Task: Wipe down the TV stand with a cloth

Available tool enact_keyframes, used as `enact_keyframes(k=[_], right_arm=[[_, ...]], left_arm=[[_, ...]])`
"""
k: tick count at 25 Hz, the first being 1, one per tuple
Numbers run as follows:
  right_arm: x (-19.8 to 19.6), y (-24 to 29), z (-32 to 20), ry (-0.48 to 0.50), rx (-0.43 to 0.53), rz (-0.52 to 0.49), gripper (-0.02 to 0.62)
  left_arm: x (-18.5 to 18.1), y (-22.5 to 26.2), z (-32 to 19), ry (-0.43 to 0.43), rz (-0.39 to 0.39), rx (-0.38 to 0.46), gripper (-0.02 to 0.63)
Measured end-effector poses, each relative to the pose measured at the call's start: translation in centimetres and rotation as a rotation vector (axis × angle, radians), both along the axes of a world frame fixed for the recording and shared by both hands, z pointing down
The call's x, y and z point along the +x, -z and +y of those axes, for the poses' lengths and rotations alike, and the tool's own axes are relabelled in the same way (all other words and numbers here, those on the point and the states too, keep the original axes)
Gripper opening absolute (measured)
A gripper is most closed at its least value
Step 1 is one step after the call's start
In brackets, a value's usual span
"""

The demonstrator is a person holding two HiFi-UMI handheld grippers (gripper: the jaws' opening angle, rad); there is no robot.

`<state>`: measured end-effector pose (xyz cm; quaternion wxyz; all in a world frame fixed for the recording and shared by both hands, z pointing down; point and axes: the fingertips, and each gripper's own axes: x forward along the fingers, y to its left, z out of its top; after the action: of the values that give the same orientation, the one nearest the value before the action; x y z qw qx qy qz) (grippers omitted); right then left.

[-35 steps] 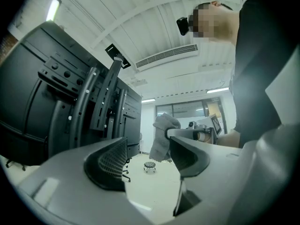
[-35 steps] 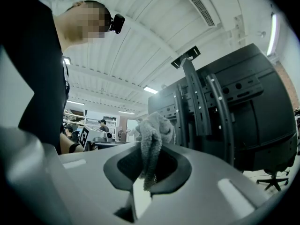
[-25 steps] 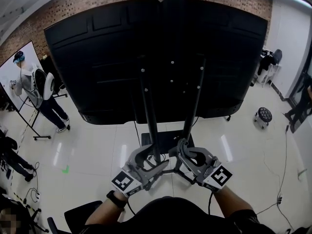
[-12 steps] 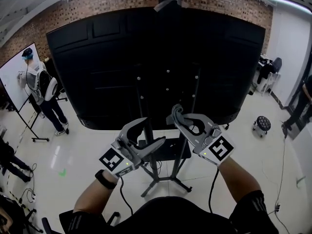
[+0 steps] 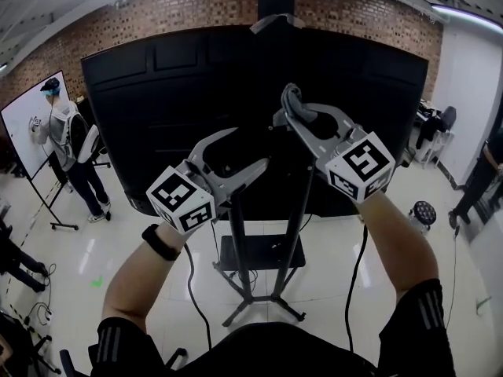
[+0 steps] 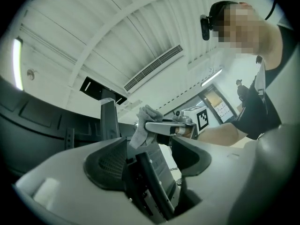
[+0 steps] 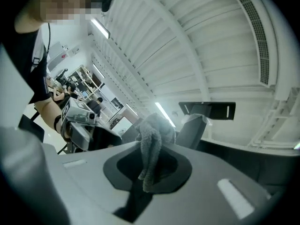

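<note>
The black TV [image 5: 196, 93] shows its back and fills the upper half of the head view, with a brick wall behind it. Under it the TV stand [image 5: 255, 254] runs two dark poles down to a small shelf and splayed feet on the pale floor [image 5: 157, 250], at 6 o'clock from the screen's centre.

The right hand-held gripper [image 5: 289, 100] is held high in front of the TV's back. Its jaws are clamped on the grey cloth [image 5: 292, 97]. In the right gripper view the cloth [image 7: 152, 149] hangs as a bunched fold squeezed between that gripper's pads [image 7: 152, 161]. From the left gripper view the cloth [image 6: 143, 125] droops off the tip of the right hand-held gripper [image 6: 164, 125].

The left hand-held gripper [image 5: 251, 146] sits at 8 o'clock from the cloth, near it but apart. Its jaws are spread wide with nothing between them [image 6: 145, 158].

The cloth is well above the stand's shelf, at 12 o'clock from it. Whether it touches the TV's back cannot be told.
</note>
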<state>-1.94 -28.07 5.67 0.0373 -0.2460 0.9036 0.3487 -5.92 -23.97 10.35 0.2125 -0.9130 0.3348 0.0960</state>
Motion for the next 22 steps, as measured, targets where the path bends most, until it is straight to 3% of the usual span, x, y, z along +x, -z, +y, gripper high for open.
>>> enact_keyframes(k=[5, 12, 17, 22], right_arm=[[-0.2, 6.8, -3.5, -0.097, 0.06, 0.04, 0.021], [-1.4, 15.5, -5.7, -0.214, 0.204, 0.11, 0.021], [-2.5, 20.2, -7.7, -0.283, 0.218, 0.167, 0.021], [-3.5, 21.1, -10.6, -0.349, 0.199, 0.254, 0.023]], left_arm=[[-0.8, 5.9, -2.3, 0.044, 0.004, 0.049, 0.321], [-0.1, 12.7, -3.3, 0.073, -0.076, 0.154, 0.318], [0.1, 16.4, -4.3, 0.085, -0.083, 0.168, 0.318], [0.3, 18.0, -5.4, 0.095, -0.061, 0.163, 0.318]])
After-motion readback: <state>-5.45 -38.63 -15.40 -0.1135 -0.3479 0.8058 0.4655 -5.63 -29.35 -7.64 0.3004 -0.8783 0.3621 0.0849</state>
